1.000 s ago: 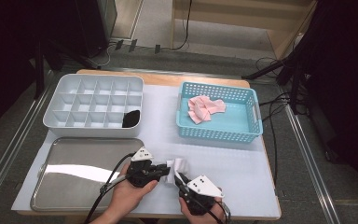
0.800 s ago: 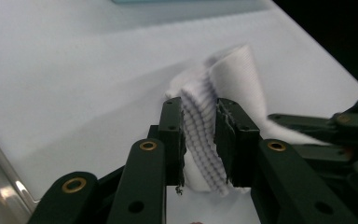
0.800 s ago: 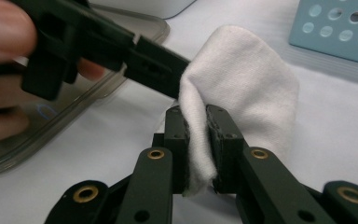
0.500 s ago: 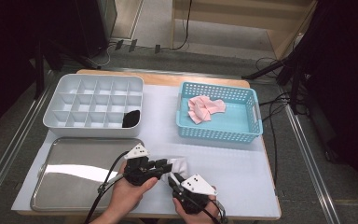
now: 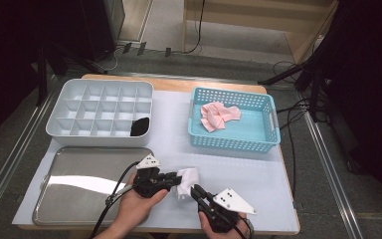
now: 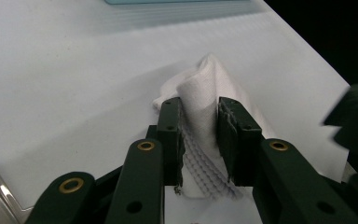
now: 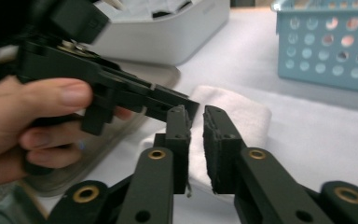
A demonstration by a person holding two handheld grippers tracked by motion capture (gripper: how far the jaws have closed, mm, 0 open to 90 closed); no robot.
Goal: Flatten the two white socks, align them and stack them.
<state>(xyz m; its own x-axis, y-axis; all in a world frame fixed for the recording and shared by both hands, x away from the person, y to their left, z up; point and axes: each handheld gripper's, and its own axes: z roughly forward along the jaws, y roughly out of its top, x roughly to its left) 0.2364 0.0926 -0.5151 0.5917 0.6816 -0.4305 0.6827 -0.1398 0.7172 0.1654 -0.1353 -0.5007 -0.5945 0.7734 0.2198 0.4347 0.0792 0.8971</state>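
A small white cloth lies crumpled on the white table cover near the front edge, between my two grippers. My left gripper comes at it from the left. In the left gripper view a raised fold of the cloth stands between the pads, which have just been closing and press on it. My right gripper meets the cloth's near right edge. Its jaws have just been closing to a narrow slit, where a thin layer of the cloth seems caught. The left gripper lies close beside them.
A white compartment box stands at the back left with a dark item in one cell. A blue basket at the back right holds pink cloths. A metal tray lies at the front left, beside the left hand.
The right gripper has shifted slightly and risen a little. The cloth between the grippers looks more bunched up. The left hand has kept its place.
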